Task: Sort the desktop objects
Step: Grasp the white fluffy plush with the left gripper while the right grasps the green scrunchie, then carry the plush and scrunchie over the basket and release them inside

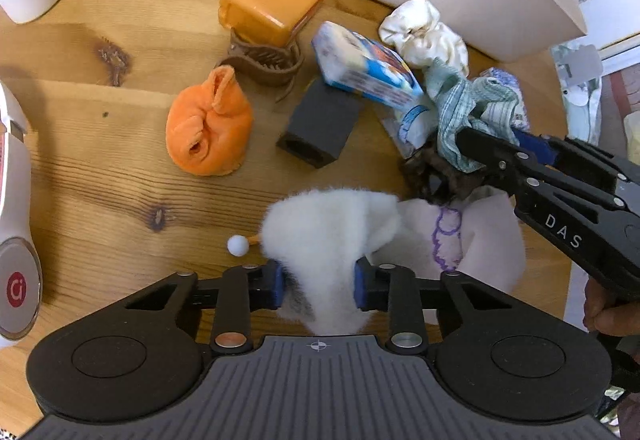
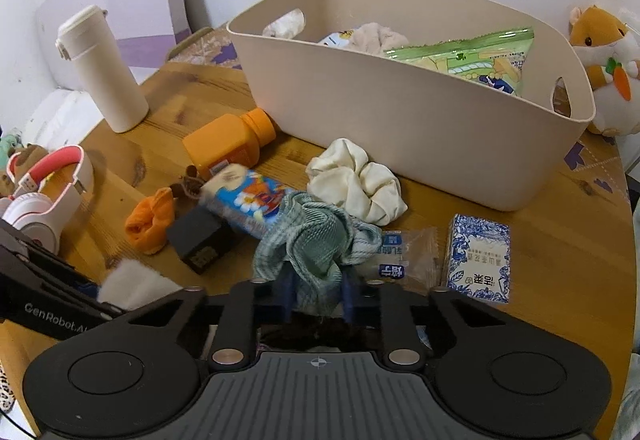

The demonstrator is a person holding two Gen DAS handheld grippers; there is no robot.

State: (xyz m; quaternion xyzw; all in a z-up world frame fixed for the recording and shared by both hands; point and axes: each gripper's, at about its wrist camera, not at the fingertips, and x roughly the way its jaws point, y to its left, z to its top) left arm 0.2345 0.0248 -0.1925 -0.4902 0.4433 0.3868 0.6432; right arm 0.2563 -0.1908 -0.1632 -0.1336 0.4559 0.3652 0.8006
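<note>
- The left gripper (image 1: pixel 319 288) is clamped on a fluffy white cloth (image 1: pixel 328 236), its blue pads pressing into the fur from both sides; the cloth sits on the wooden table (image 1: pixel 100 175) at its near edge, partly over a pale pink fabric with a purple drawing (image 1: pixel 484 240).
- The right gripper (image 2: pixel 318 296) is closed tight on a green checked cloth (image 2: pixel 316 240), which bunches up between its blue pads in the middle of the clutter.
- In the left wrist view the right gripper (image 1: pixel 472 143) reaches in from the right, pinching the same green checked cloth (image 1: pixel 468 107) above a dark brown furry item (image 1: pixel 436 179).
- A beige basket (image 2: pixel 400 127) stands at the far side of the table, already holding a green snack bag (image 2: pixel 468 55) and some soft things.
- Just in front of the basket lies a cream scrunchie (image 2: pixel 356 179), touching the green cloth.
- To the left are an orange bottle (image 2: pixel 228 143) lying on its side, a blue tissue pack (image 2: pixel 248 199), a black box (image 2: pixel 200 240) and an orange sock (image 2: pixel 150 220).
- A brown hair claw (image 1: pixel 260 63) lies against the orange bottle in the left wrist view.
- A blue-and-white patterned box (image 2: pixel 478 256) and a clear snack wrapper (image 2: pixel 404 256) lie to the right of the green cloth.
- A white tumbler (image 2: pixel 104 71) stands upright at far left, with pink-and-white headphones (image 2: pixel 52 183) nearer.
</note>
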